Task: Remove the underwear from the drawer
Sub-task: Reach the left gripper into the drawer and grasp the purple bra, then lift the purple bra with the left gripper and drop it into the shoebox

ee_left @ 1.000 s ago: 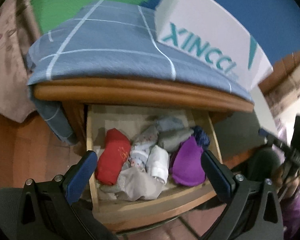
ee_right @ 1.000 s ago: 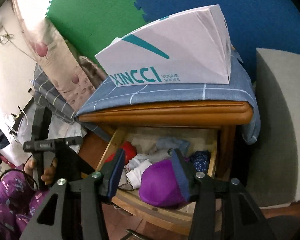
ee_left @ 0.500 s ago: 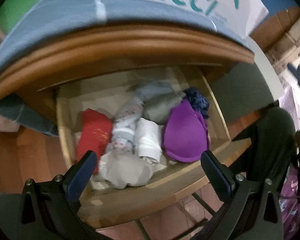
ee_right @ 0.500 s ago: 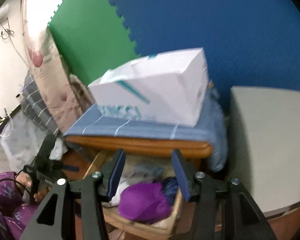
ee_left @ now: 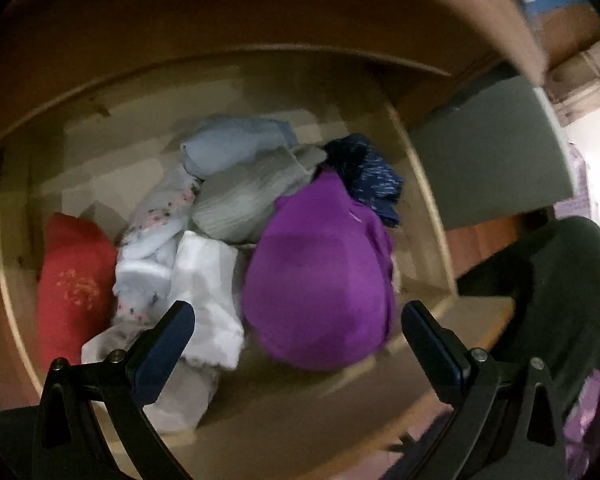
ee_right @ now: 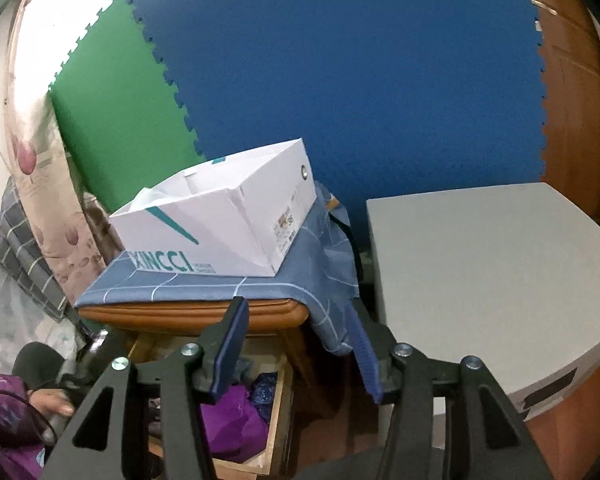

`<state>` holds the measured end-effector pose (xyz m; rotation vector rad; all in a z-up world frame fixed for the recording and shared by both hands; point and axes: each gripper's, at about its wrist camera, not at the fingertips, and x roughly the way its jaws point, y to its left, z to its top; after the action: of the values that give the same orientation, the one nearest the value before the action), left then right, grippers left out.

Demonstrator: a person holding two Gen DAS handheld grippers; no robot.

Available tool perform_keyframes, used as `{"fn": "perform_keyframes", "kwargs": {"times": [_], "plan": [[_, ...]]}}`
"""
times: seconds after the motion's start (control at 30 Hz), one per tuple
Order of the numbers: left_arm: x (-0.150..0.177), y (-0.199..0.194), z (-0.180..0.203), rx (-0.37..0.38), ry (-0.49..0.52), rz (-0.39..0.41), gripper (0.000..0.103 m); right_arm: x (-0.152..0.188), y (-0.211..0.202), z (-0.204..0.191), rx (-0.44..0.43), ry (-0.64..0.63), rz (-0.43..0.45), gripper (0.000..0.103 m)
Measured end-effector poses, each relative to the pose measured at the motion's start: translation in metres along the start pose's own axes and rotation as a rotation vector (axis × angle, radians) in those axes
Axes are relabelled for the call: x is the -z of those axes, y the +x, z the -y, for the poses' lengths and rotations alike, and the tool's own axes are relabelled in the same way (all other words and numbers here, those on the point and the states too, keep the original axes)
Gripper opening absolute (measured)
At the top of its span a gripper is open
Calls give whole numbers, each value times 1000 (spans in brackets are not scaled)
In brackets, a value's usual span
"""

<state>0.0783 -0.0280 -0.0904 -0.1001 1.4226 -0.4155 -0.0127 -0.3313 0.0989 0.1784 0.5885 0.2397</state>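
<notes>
Wooden drawer (ee_left: 428, 200) open, purple underwear (ee_left: 320, 276) near front edge; left gripper (ee_left: 298, 322) fingers spread above it, right gripper (ee_right: 296, 344) fingers apart, empty.

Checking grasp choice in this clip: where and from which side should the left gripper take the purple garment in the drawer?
Judging by its pose, grip the purple garment across its rounded front bulge, coming from above and the drawer's open front. The open left gripper already straddles it; the white roll crowds one side.
</notes>
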Motion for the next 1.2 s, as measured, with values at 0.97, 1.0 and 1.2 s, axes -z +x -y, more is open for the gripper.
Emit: {"fn": "perform_keyframes", "kwargs": {"times": [0.97,1.0,1.2], "plan": [[9,23,61,35,191,14,37,5,11,6,-63,52,-56,53],[16,15,63,41,191,39,37,5,11,6,-63,54,-56,53],[45,-49,65,109,134,216,35,5,12,6,-58,52,-61,55]]}}
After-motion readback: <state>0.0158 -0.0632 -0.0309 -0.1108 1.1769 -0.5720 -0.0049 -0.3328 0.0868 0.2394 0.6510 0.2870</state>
